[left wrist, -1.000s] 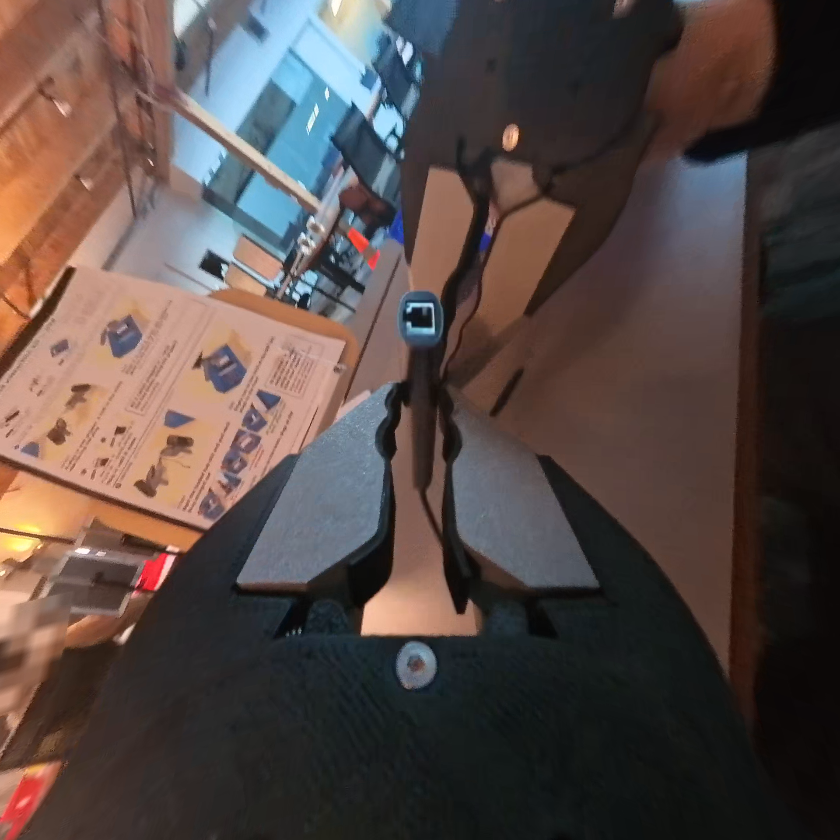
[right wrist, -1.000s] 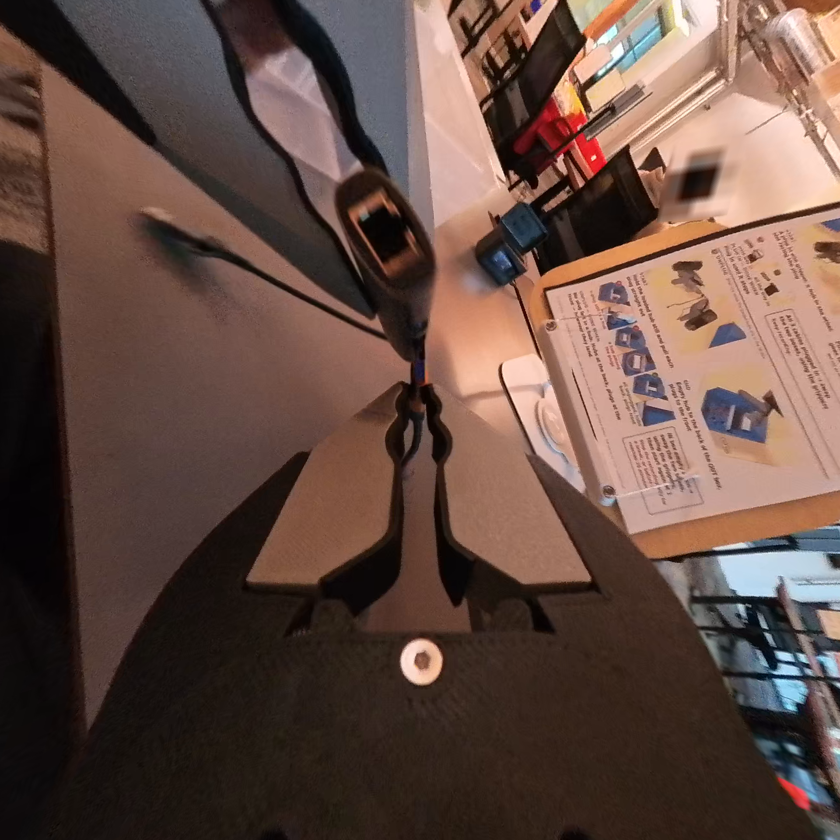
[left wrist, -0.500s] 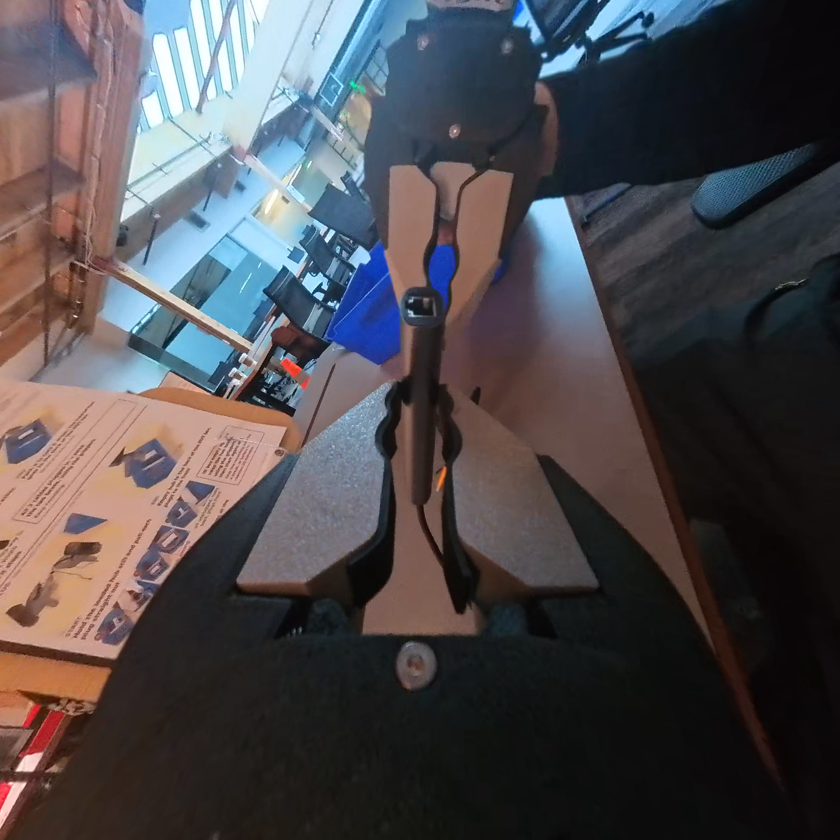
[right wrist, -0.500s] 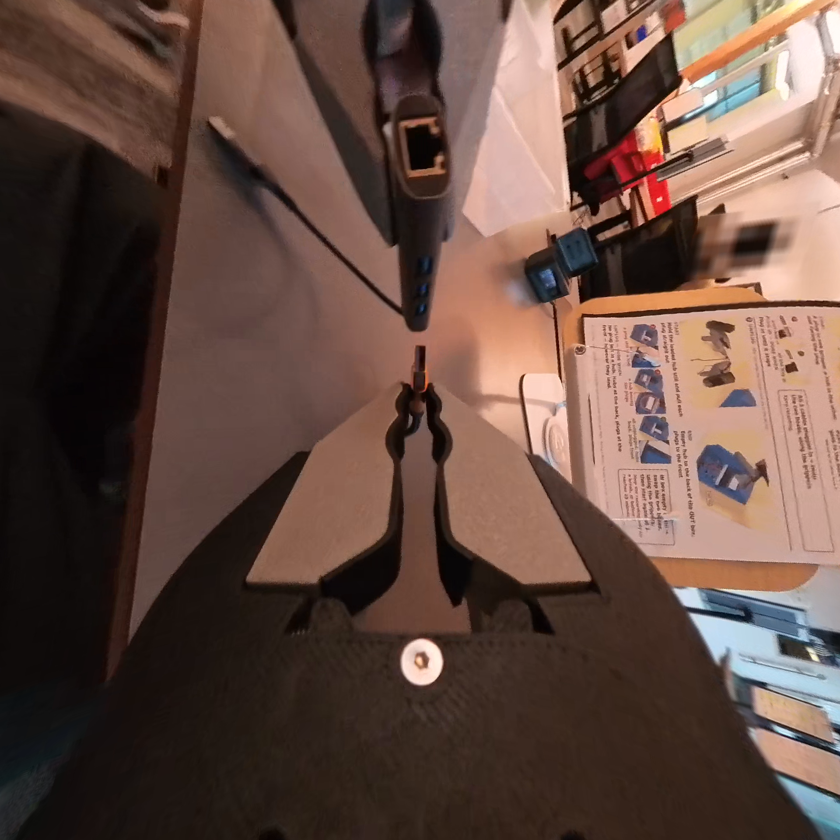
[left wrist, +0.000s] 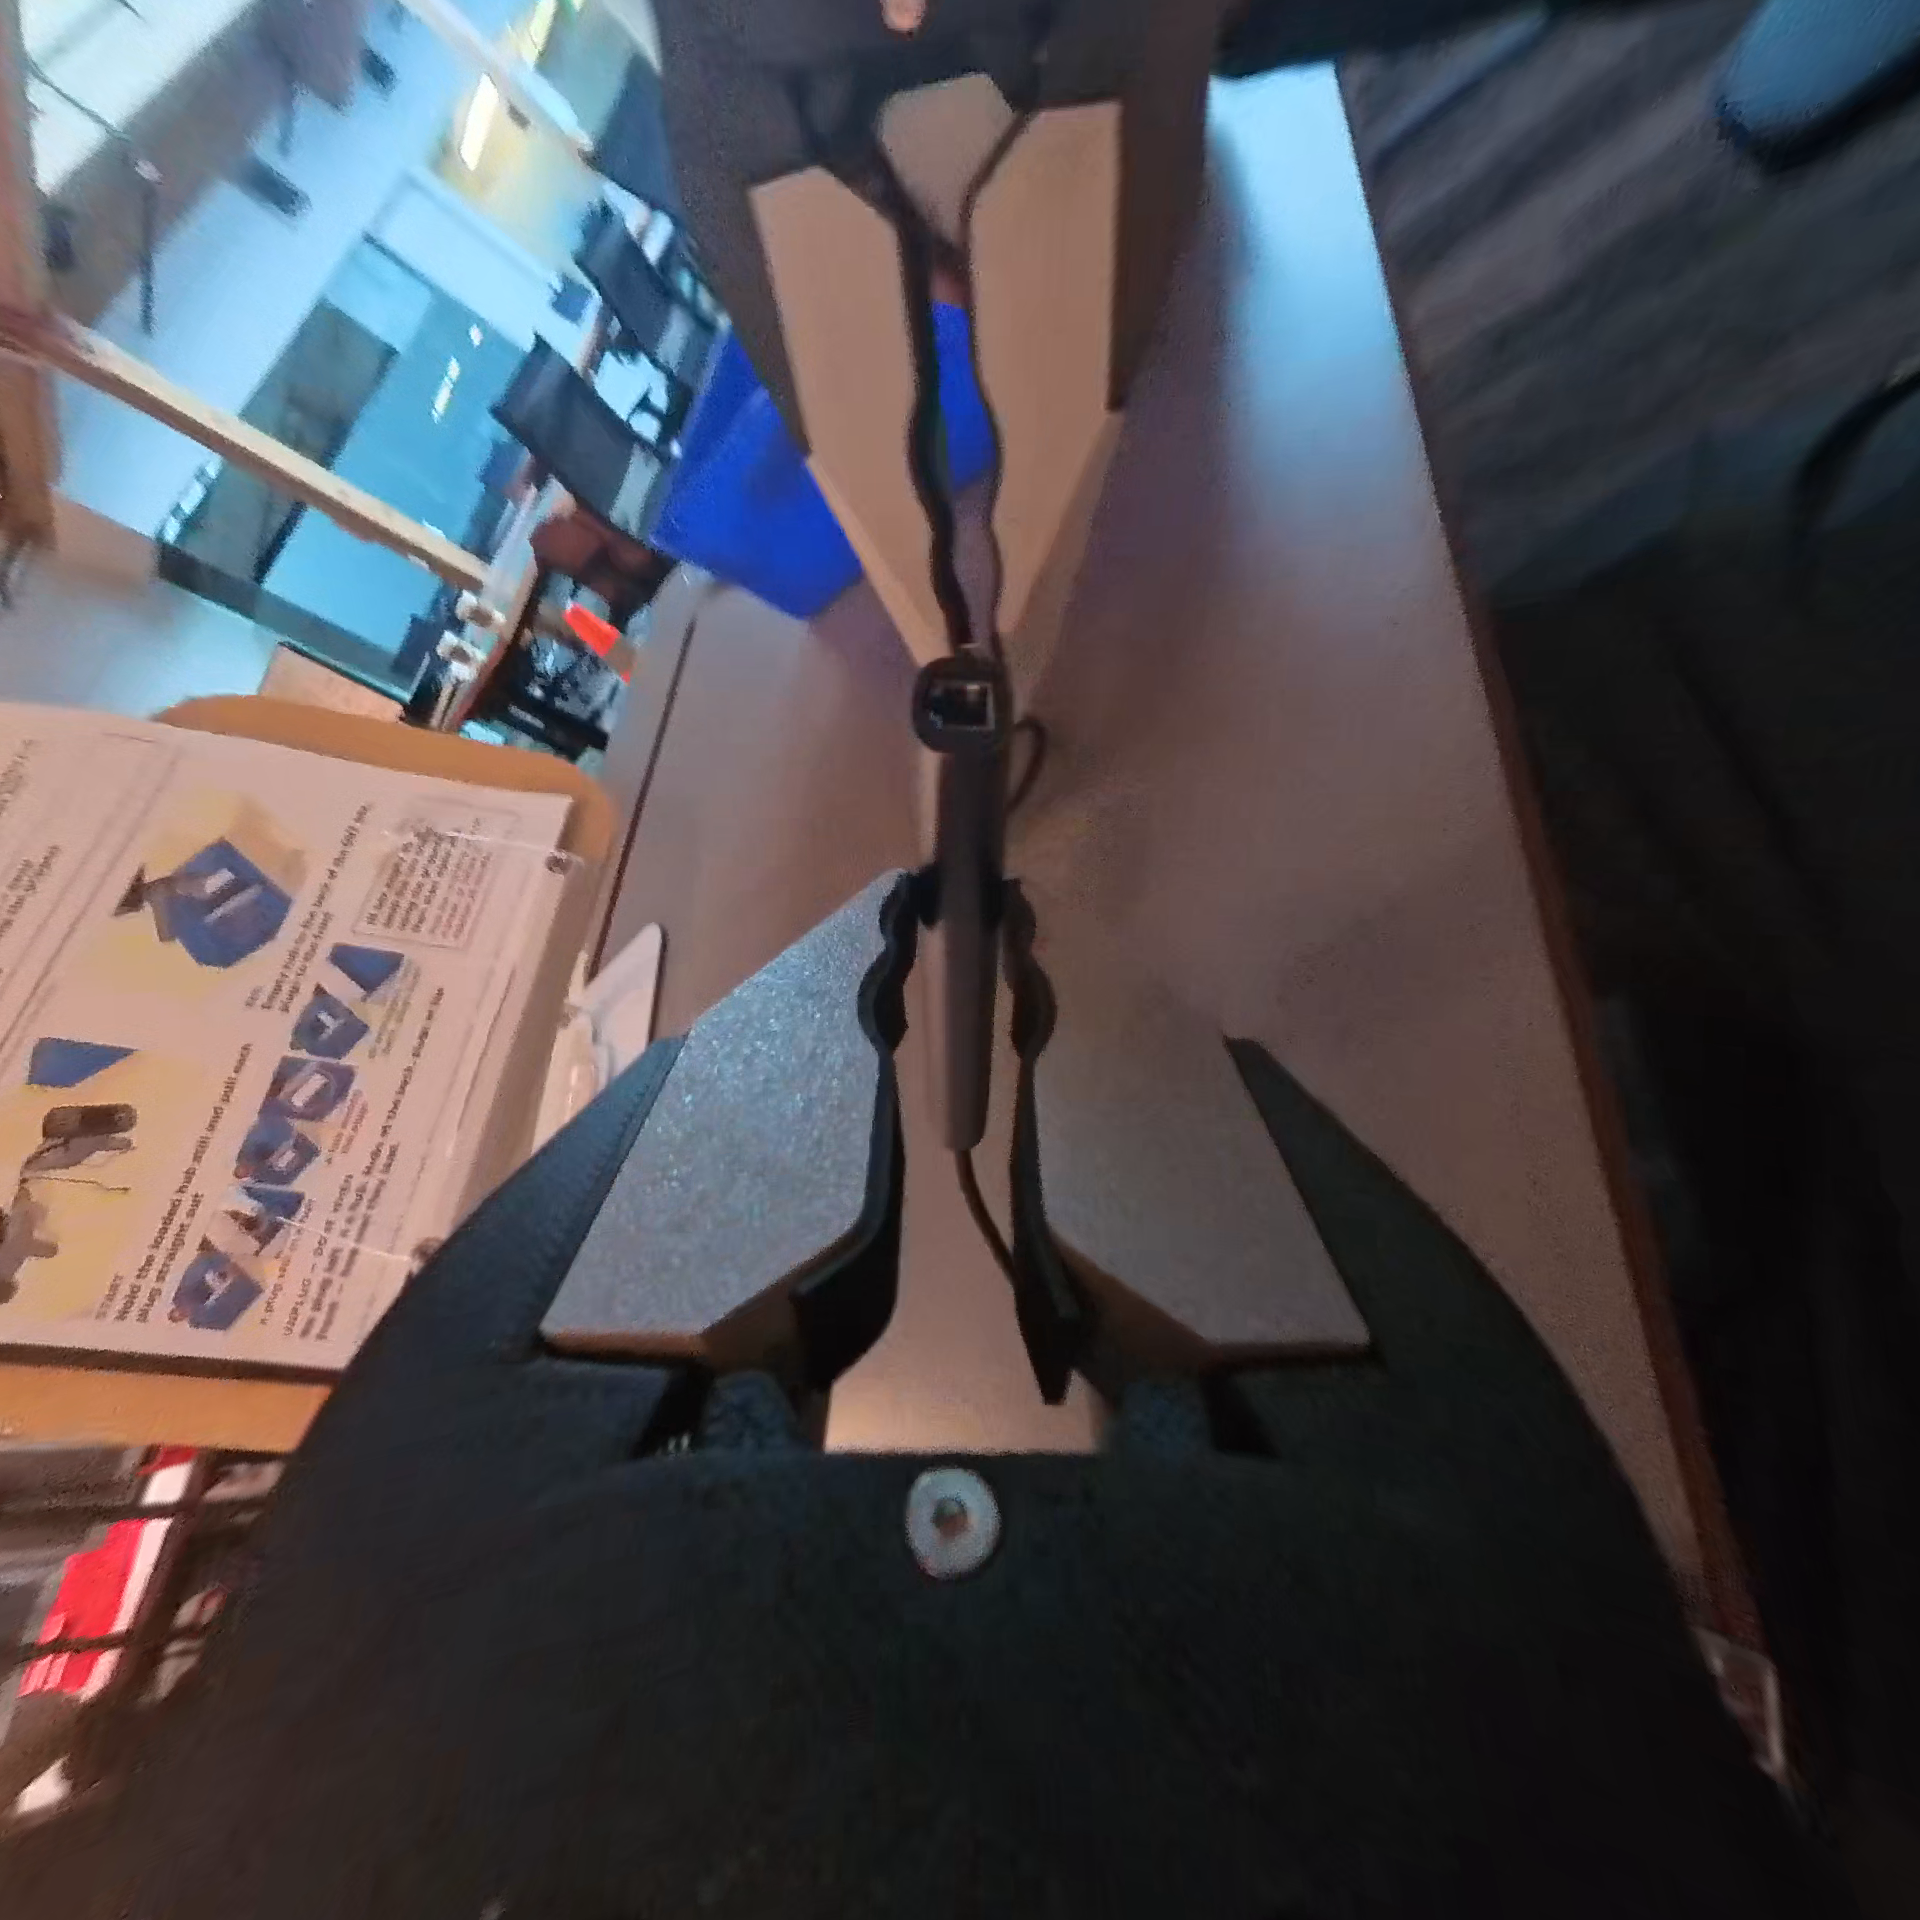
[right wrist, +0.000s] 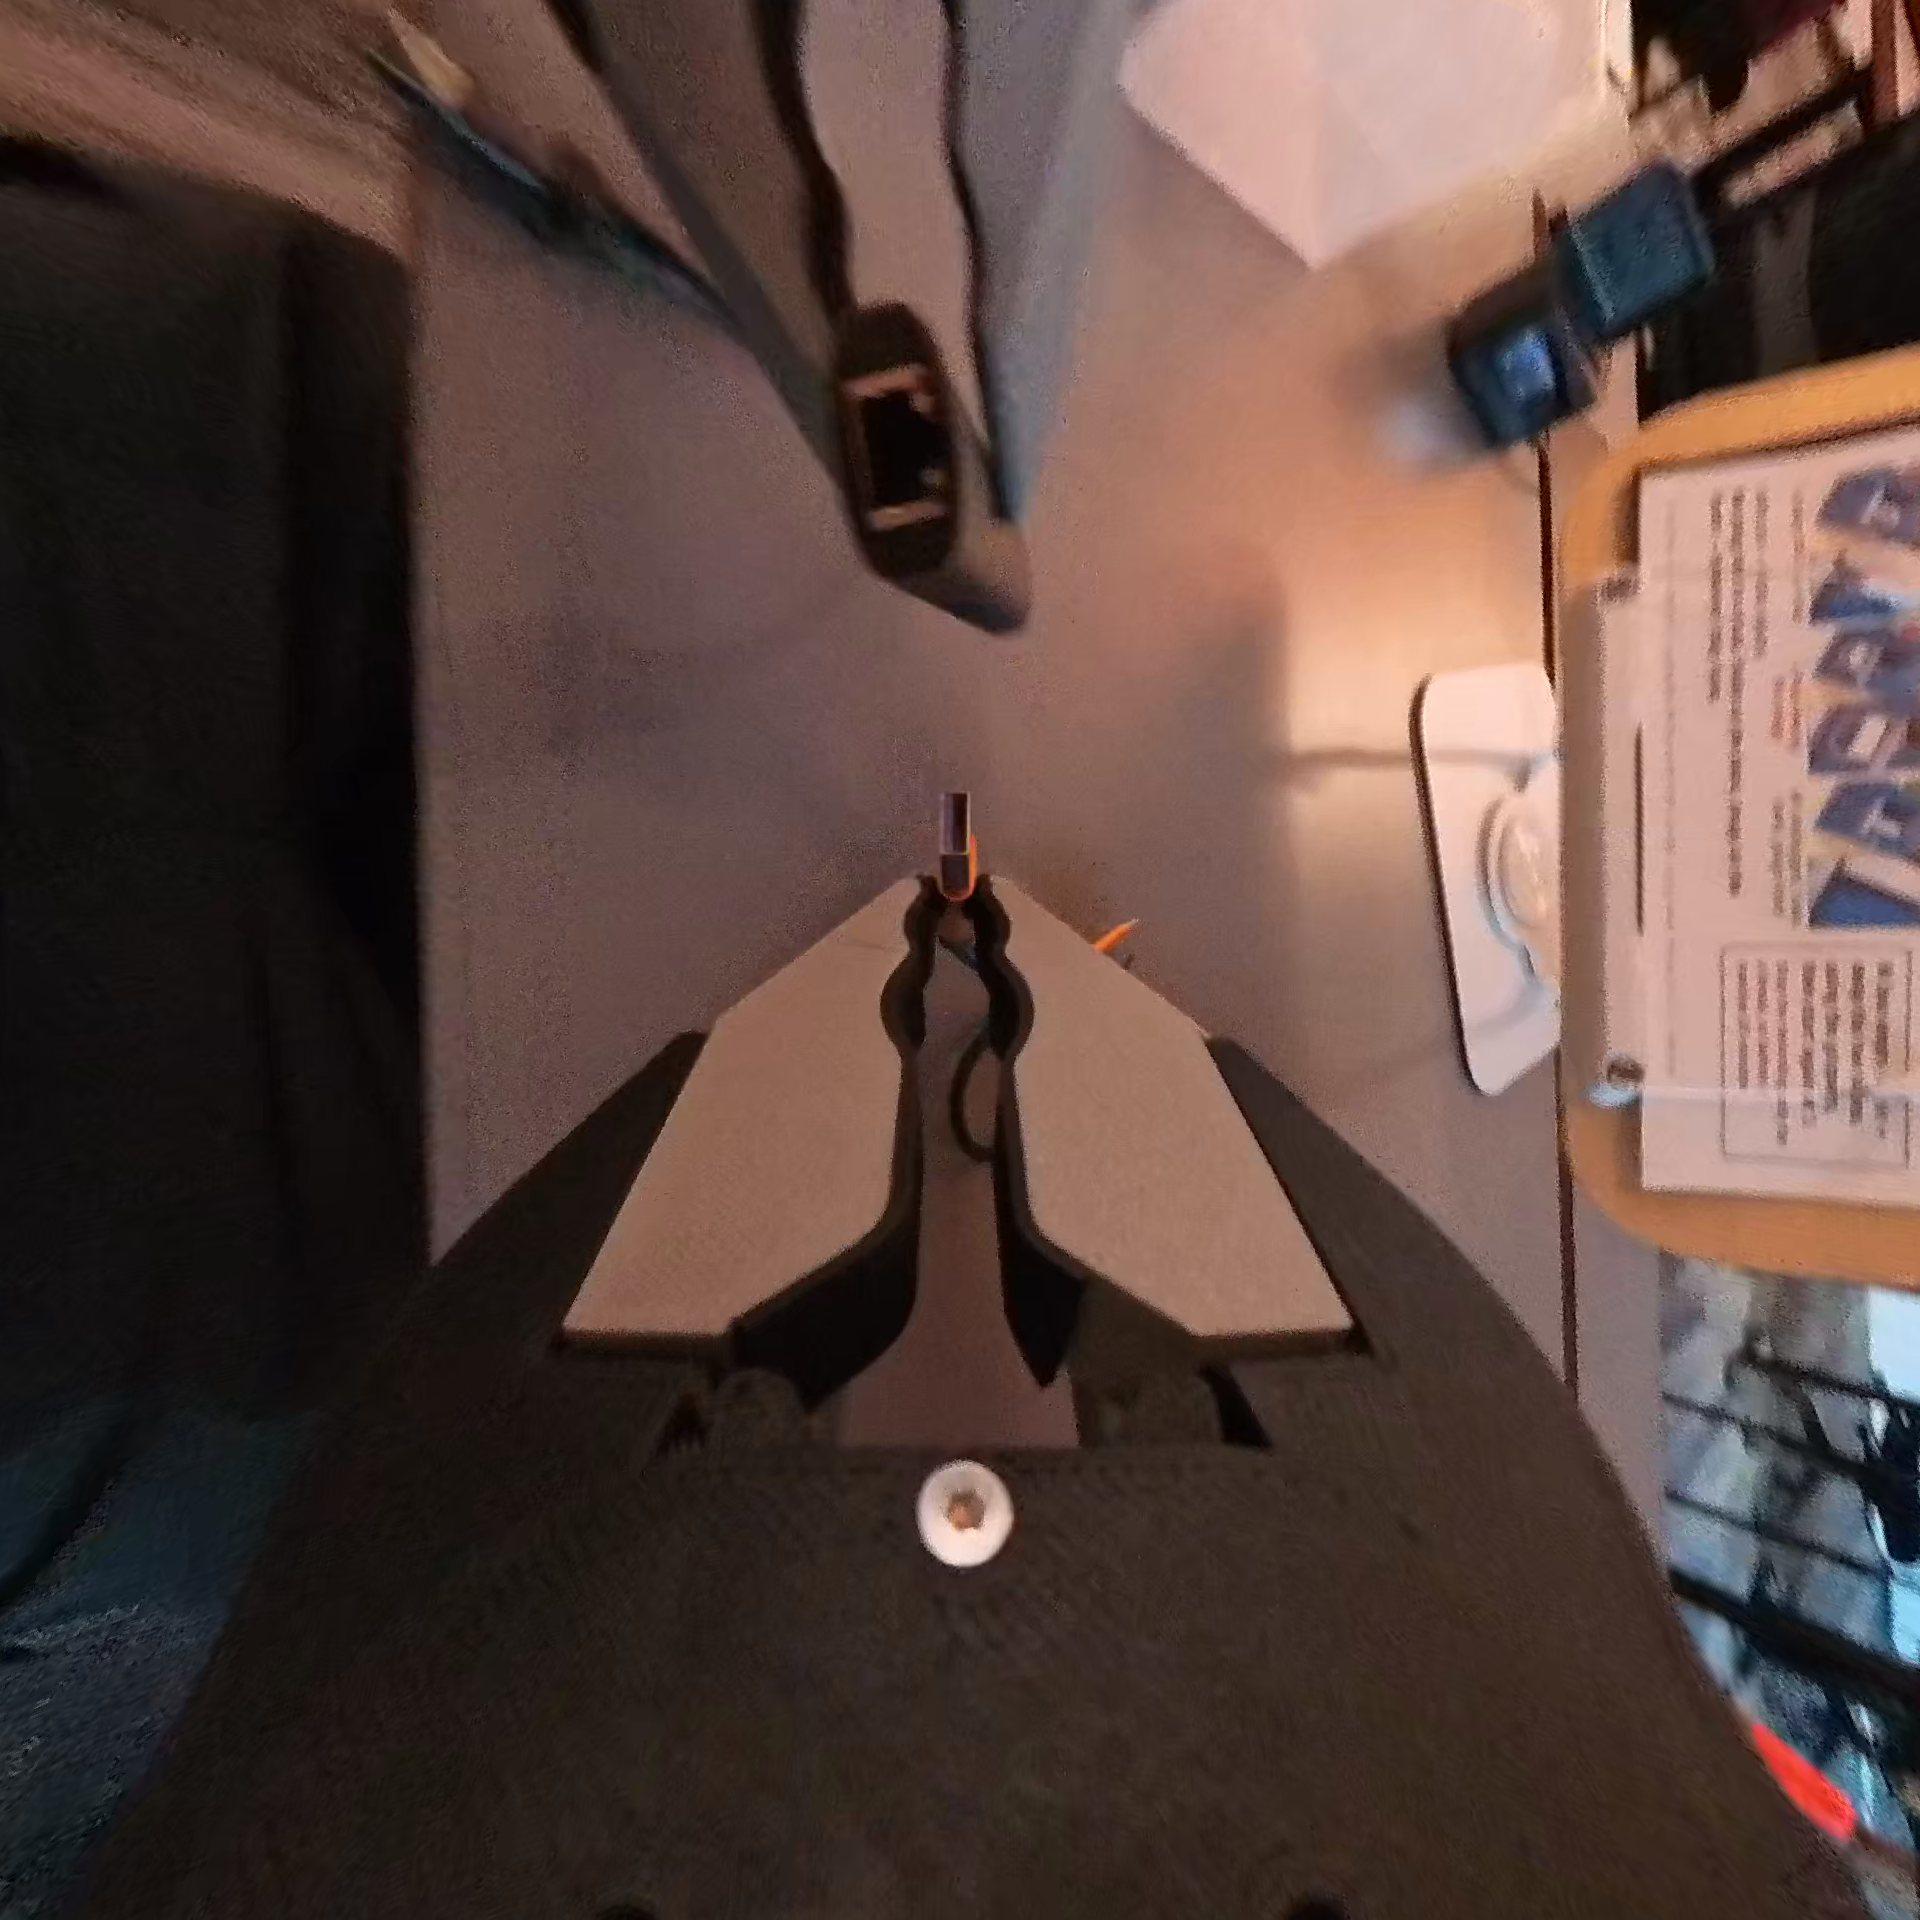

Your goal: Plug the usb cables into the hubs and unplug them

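We see the left claw (left wrist: 961,904) pinching a slim dark hub (left wrist: 964,831) between its fingertips, the hub standing out forward along the fingers with its end port (left wrist: 958,710) facing away from us and a thin black cable (left wrist: 982,1205) trailing back between the fingers. Across from it, the right claw (right wrist: 954,888) is pressed together on an orange-collared usb plug (right wrist: 954,854), whose metal tip pokes out past the fingertips; a dark cable loop (right wrist: 971,1091) hangs between its fingers. In the right wrist view the hub (right wrist: 902,457) sits up and ahead of the plug, well apart from it, with bare grey worktop (right wrist: 644,675) between them. Around us, an instruction sheet on a wooden board (left wrist: 249,1039) stands to one side, a white coaster-like pad (right wrist: 1475,883) lies just beside the board, a small dark blue-faced box (right wrist: 1527,364) sits farther off, and a blue bin (left wrist: 758,499) shows beyond the worktop edge. A loose cable (right wrist: 488,135) lies blurred on the worktop at the far side. In the left wrist view the opposing claw (left wrist: 961,623) fills the space straight ahead, close behind the hub's end. Compared with half a second ago, the plug and hub have drawn apart: then the plug tip sat just short of the hub's side ports, whereas now a clear gap separates them and the hub shows us its end port. Both grips are unchanged.
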{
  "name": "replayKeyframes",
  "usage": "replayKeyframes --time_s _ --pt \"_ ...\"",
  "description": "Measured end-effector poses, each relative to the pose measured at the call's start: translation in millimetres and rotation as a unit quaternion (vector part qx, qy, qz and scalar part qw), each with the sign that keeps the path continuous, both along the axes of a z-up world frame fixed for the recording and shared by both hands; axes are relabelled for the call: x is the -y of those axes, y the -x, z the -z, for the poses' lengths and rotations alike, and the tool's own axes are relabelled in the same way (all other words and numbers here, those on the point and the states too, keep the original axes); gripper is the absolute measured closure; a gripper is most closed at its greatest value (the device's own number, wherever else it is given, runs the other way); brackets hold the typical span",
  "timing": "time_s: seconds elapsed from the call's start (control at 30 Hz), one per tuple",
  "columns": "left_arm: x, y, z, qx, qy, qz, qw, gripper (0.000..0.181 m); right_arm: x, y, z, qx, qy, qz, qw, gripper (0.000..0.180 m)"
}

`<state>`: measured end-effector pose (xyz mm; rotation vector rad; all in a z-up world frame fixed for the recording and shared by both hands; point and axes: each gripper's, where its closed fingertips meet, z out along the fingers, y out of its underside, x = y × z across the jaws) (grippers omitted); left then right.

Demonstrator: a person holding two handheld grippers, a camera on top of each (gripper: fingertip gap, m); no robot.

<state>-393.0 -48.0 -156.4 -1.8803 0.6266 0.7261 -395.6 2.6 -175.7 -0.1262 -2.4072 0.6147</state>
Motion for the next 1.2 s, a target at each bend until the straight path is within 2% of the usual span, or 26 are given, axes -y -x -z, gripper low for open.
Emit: replayKeyframes --time_s 0.13,0.27,0.33,0.4,0.53,0.73,0.93,1.07,1.17,1.2 --pt "-8 0 27 0.001 0.029 0.016 0.999 0.167 8 14 44 0.056 -0.001 0.007 0.998 0.175" --pt "-7 -2 43 0.009 0.041 0.041 0.998 0.167 18 14 68 0.110 0.012 -0.002 0.994 0.168" --pt "0 2 43 0.014 0.040 0.038 0.998 0.167 17 11 64 0.123 0.039 -0.015 0.992 0.153" --pt "6 3 33 0.036 0.019 0.043 0.998 0.167 11 7 58 0.135 0.057 -0.027 0.989 0.148" --pt "17 5 19 0.054 -0.004 0.045 0.997 0.167 -2 -2 50 0.174 0.096 -0.045 0.979 0.147" --pt "20 2 22 0.057 0.012 0.049 0.997 0.167 -2 19 34 0.177 0.193 -0.042 0.964 0.150" --pt "18 0 27 0.050 0.026 0.048 0.997 0.167 -19 41 67 0.169 0.135 0.003 0.976 0.161" --pt "19 1 26 0.054 0.022 0.049 0.997 0.167 -17 28 68 0.180 0.111 -0.016 0.977 0.165" --pt "21 4 26 0.055 0.022 0.044 0.997 0.167 -18 3 67 0.222 0.085 -0.042 0.970 0.167" --pt "22 5 25 0.055 0.021 0.042 0.997 0.167 -20 -1 64 0.227 0.081 -0.041 0.970 0.162"
